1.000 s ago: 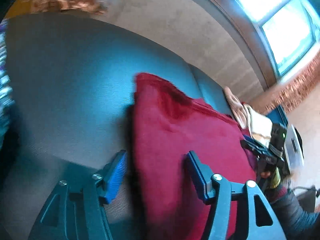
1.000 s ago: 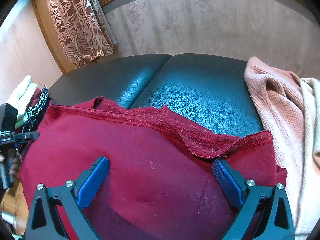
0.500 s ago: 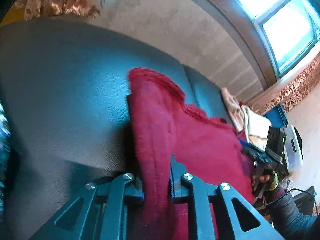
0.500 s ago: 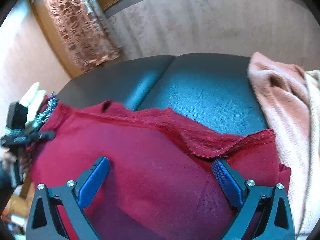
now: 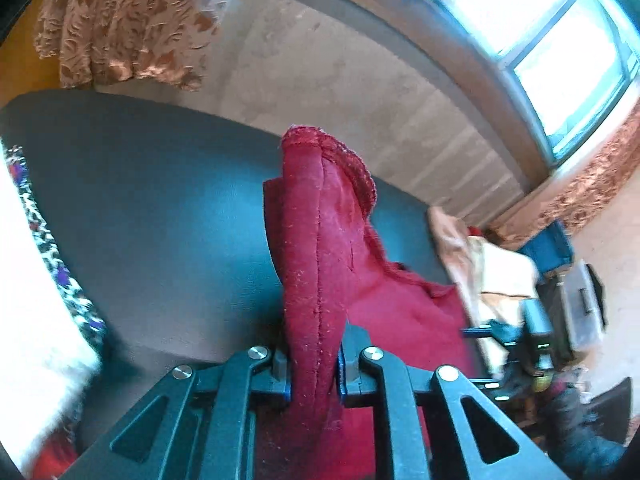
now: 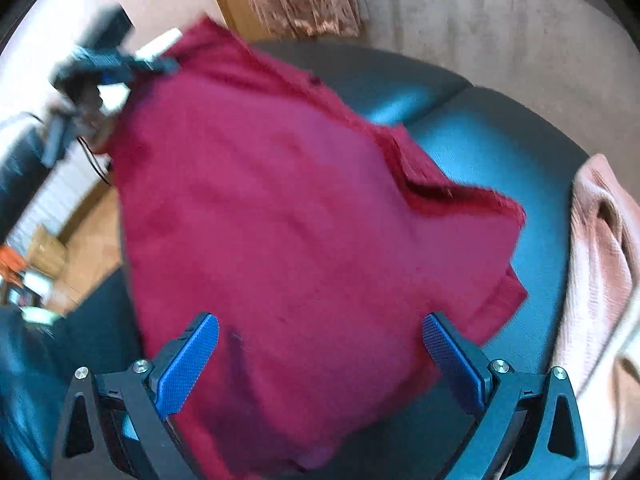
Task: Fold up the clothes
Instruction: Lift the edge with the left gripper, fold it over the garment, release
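A dark red garment [image 5: 320, 264] is pinched in my left gripper [image 5: 314, 372], which is shut on a bunched edge of it; the cloth stands up between the jaws and trails down to the right onto the dark sofa seat [image 5: 152, 232]. In the right wrist view the same red garment [image 6: 280, 216] hangs lifted and slanted, its upper left corner held by the other gripper [image 6: 120, 68]. My right gripper [image 6: 320, 344] is open, its blue pads [image 6: 188, 364] on either side of the cloth's lower part without closing on it.
A pink knitted garment [image 6: 600, 264] and a cream one lie on the sofa to the right. A patterned cloth [image 5: 52, 240] lies at the sofa's left edge. Behind stand a grey wall, curtains [image 5: 132, 28], a window [image 5: 532, 16]. Boxes [image 5: 580, 300] stand on the floor at right.
The left gripper went from open beside the red garment to shut on its edge and has lifted it. The garment has risen off the seat on the left. The right gripper stayed open.
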A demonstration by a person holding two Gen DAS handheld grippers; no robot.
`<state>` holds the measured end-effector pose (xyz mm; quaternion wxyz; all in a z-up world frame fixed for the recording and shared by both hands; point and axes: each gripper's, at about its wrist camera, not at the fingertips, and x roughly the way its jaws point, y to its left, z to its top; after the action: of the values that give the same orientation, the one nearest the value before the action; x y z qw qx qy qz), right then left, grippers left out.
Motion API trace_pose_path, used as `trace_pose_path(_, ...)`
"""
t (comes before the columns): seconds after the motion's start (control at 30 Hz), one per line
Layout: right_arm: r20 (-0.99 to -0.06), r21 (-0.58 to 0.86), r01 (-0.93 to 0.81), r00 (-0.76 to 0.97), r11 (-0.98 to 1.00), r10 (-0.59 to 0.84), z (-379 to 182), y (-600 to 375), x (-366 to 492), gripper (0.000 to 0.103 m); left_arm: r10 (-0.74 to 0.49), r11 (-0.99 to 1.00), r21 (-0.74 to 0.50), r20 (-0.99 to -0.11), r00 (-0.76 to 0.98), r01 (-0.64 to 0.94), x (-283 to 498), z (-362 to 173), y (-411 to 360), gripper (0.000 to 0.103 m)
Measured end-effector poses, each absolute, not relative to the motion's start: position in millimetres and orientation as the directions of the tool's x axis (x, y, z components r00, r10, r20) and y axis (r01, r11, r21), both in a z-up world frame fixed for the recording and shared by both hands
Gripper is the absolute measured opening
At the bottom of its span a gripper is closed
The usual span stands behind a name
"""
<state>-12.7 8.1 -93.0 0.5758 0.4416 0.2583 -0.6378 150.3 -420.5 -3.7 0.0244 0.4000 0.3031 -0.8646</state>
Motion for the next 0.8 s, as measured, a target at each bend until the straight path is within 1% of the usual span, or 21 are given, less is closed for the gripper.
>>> trace_pose_path(0.07, -0.858, 0.165, 0.966, 0.042, -0.198, -0.512, -99, 9, -10, 0.103, 0.233, -0.808, -0.529, -0.691, -0.684, 0.259, 146, 7, -404, 0.013)
trace_pose_path(0.17, -0.853, 0.127, 0.972, 0.005, -0.198, -0.523, -105, 10, -3, 0.103, 0.307, -0.768, -0.604, -0.641, -0.704, 0.215, 135, 21, -377, 0.013)
trace_pose_path(0.33, -0.814, 0.164, 0.959, -0.002, -0.233, -0.581, -107, 19, -7, 0.103, 0.421, -0.685, -0.715, -0.544, -0.726, 0.139, 116, 44, -332, 0.012)
trace_pose_path(0.4, -0.799, 0.176, 0.953, -0.007, -0.245, -0.602, -108, 23, -9, 0.103, 0.443, -0.660, -0.740, -0.522, -0.729, 0.130, 99, 46, -311, 0.012)
trace_pose_path(0.5, -0.776, 0.194, 0.946, -0.015, -0.261, -0.630, -107, 27, -12, 0.103, 0.467, -0.625, -0.767, -0.516, -0.718, 0.145, 74, 39, -284, 0.012)
trace_pose_path(0.8, -0.692, 0.289, 0.917, 0.002, -0.275, -0.722, -107, 34, -12, 0.103, 0.513, -0.632, -0.742, -0.617, -0.596, 0.224, 3, -25, -199, 0.012)
